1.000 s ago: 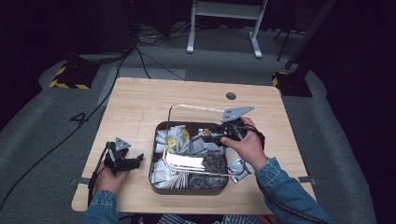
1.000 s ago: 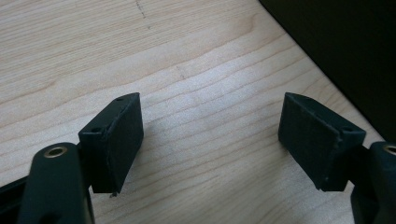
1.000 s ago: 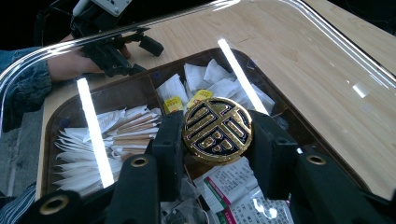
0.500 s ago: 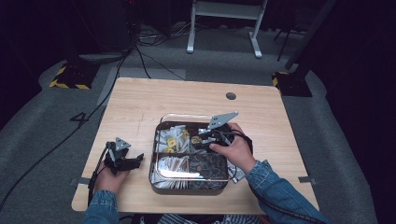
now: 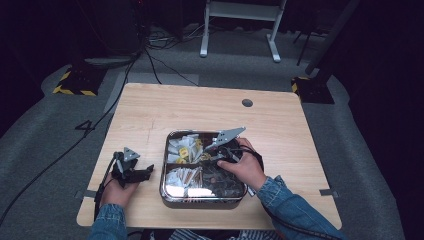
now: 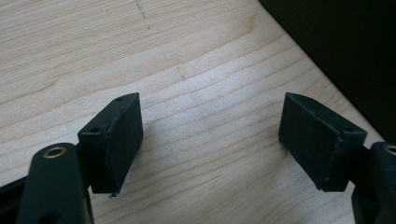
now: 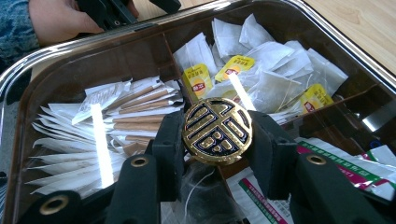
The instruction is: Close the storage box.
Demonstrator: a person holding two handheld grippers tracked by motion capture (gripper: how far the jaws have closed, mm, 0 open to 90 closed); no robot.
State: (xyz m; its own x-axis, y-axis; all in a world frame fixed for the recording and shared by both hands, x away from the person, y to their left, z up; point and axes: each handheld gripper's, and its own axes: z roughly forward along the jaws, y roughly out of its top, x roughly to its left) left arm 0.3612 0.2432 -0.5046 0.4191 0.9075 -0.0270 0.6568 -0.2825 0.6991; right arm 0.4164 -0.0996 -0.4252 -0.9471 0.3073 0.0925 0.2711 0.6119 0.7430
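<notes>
The wooden table [image 5: 165, 107] spreads out under everything, and on it, toward my side, sits the metal tray [image 5: 163, 182] with its clear lid over the compartments. That tray is my landmark. In its far-left compartment I see the tea bags [image 7: 275, 74] with yellow tags; in the near-left compartment lie the paper sachets [image 7: 112, 112], white and brown, fanned out. In the right-hand part of the tray lie the green-and-red printed packets [image 7: 345, 165]. Glare streaks run across the lid above the sachets.

At the tray's centre, where the dividers meet, stands the gold knob [image 7: 217, 130], round, with a dark patterned face. My right gripper [image 5: 216, 152] is over the tray's middle, jaws about half open and pressed on either side of that knob, so I have hold of it. The lid lies between the gripper and everything in the compartments.

My right hand [image 5: 242, 167] reaches in over the tray's right edge, denim sleeve behind it, the gripper angled toward the tray's far-left corner.

My left gripper [image 5: 131, 169] rests on the bare table just left of the tray, jaws spread wide with only wood grain between them, pointing toward the tray. My left hand [image 5: 117, 189] grips it from the near edge.
</notes>
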